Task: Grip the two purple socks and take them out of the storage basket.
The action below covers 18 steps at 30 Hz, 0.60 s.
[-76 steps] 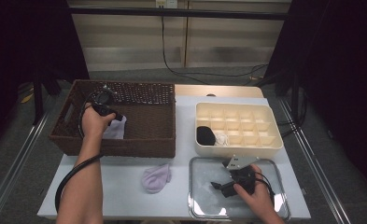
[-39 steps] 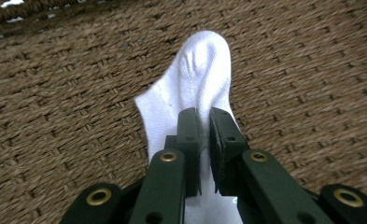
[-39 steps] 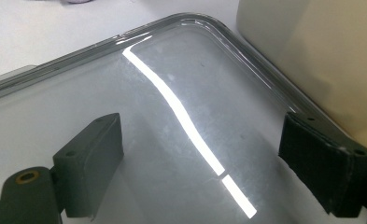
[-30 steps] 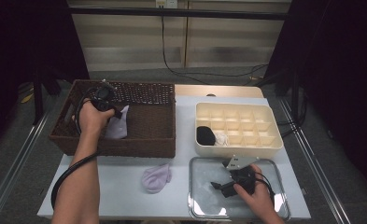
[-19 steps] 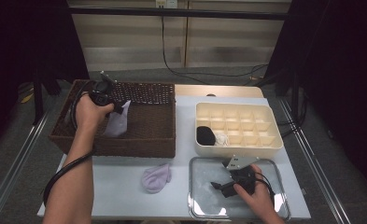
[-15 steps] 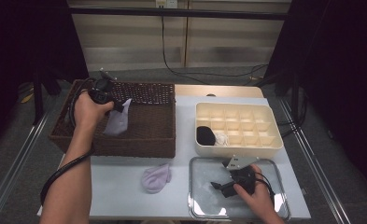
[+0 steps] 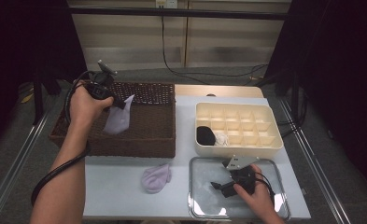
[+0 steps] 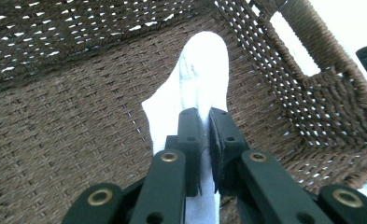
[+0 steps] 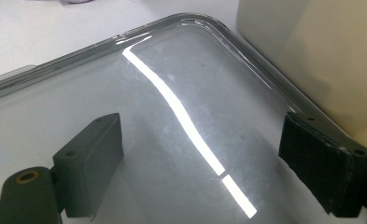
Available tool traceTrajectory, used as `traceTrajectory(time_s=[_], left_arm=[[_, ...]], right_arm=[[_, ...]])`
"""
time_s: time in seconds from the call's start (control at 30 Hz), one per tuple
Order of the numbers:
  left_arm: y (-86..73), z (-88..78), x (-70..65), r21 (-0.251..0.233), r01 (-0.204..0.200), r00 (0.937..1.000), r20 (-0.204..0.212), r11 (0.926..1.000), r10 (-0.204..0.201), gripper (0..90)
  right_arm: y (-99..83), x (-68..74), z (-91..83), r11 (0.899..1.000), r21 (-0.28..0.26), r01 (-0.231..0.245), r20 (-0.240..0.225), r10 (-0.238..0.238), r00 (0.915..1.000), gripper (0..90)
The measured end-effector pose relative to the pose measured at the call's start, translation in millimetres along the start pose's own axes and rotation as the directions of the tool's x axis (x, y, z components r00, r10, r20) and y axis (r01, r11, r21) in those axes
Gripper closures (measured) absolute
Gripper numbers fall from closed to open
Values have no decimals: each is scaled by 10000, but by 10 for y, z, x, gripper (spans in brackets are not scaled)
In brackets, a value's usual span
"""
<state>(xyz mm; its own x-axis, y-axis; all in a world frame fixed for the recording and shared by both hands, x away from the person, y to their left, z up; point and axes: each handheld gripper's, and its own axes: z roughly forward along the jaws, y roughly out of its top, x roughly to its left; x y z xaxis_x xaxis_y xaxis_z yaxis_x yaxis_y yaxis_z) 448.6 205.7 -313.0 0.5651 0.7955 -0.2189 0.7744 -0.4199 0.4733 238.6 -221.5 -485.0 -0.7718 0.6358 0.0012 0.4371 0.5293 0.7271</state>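
My left gripper (image 7: pixel 121 103) is shut on a pale lavender sock (image 7: pixel 117 117), which hangs from it above the brown wicker basket (image 7: pixel 148 135). In the left gripper view the two black jaws pinch the white-looking sock (image 8: pixel 204 79) (image 8: pixel 204 149) over the basket's woven floor (image 8: pixel 55 140). My right gripper (image 7: pixel 217 186) rests low over the clear tray (image 7: pixel 204 205) at the front right. Its jaws stand wide apart (image 9: pixel 195 163) with nothing between them, just above the shiny tray (image 9: pixel 162 60). A second lavender sock (image 7: pixel 156 177) lies on the table in front of the basket.
A cream compartment box (image 7: pixel 265 140) sits at the right behind the tray, with a black rolled item (image 7: pixel 205 135) and a white one (image 7: pixel 222 138) in its near-left cells. Its wall (image 9: pixel 312 56) rises beside the tray. A cable trails from the left gripper along the forearm.
My left gripper has risen out of the basket and drifted toward its far left, lifting the sock so it hangs free. The right gripper has stayed still over the tray.
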Motion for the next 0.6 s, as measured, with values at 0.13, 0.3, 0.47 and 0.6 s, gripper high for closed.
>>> traceTrajectory(time_s=[0.13,0.3,0.47,0.6], left_arm=[[6,-53,-34,-27,-91,10000,39,10000,92,839],[16,-112,-94,-107,-365,9993,96,9993,366,839],[7,-165,-146,-107,-423,9989,175,9990,425,839],[-4,-198,-182,-150,-581,9979,289,9982,585,838]], right_arm=[[0,0,0,10000,6,-7,-4,7,10000,129],[0,-2,1,10000,0,15,-7,-15,10000,129],[0,-1,1,10000,3,13,3,-13,10000,129],[1,-3,1,10000,6,12,-10,-12,10000,129]])
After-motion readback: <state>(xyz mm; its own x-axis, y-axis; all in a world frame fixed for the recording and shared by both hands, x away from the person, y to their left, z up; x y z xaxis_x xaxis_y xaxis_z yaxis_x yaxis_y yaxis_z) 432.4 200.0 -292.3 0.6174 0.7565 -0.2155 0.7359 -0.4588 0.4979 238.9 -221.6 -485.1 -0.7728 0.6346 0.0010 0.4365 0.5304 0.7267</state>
